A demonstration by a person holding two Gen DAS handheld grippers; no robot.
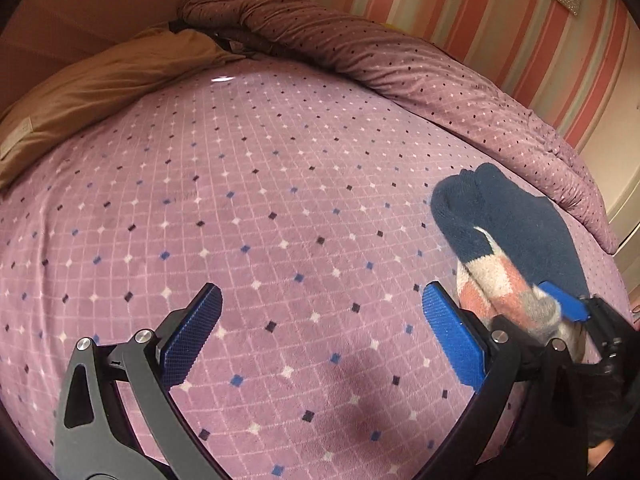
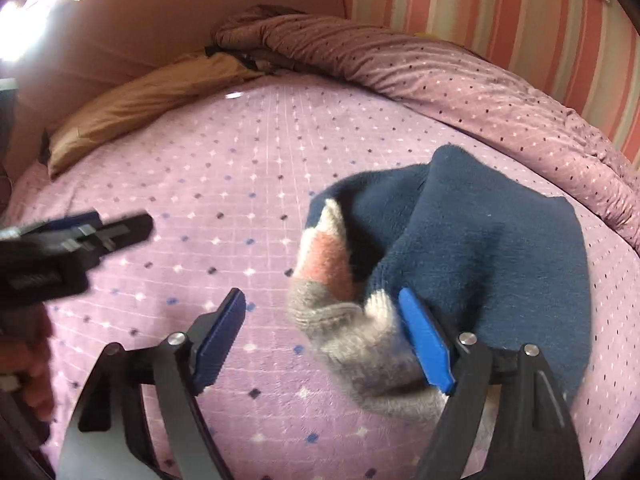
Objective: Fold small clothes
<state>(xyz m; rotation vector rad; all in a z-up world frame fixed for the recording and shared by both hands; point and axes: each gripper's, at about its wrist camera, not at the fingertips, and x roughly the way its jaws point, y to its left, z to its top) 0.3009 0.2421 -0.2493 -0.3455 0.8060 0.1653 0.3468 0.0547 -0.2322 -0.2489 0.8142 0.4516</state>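
Note:
A fuzzy navy sock [image 2: 492, 240] with white, pink and grey bands lies bunched on the purple checked bedspread [image 2: 224, 184]. My right gripper [image 2: 322, 298] stands open around its grey end [image 2: 360, 344]. That end rests against the right blue pad, and the left pad is clear of it. In the left wrist view the same sock [image 1: 516, 228] lies at the right, with one of the right gripper's blue fingers [image 1: 564, 301] beside its striped end. My left gripper [image 1: 322, 294] is open over bare bedspread [image 1: 280, 200], left of the sock, with nothing between its fingers. It shows dark and blurred as the left gripper [image 2: 120, 226] in the right wrist view.
A tan pillow [image 1: 100, 80] lies at the back left. A rumpled purple duvet [image 1: 400, 64] runs along the back and right edge of the bed. Behind stand a padded headboard [image 2: 160, 20] and a striped wall [image 1: 480, 8]. A person's hand [image 2: 36, 364] shows at the left edge.

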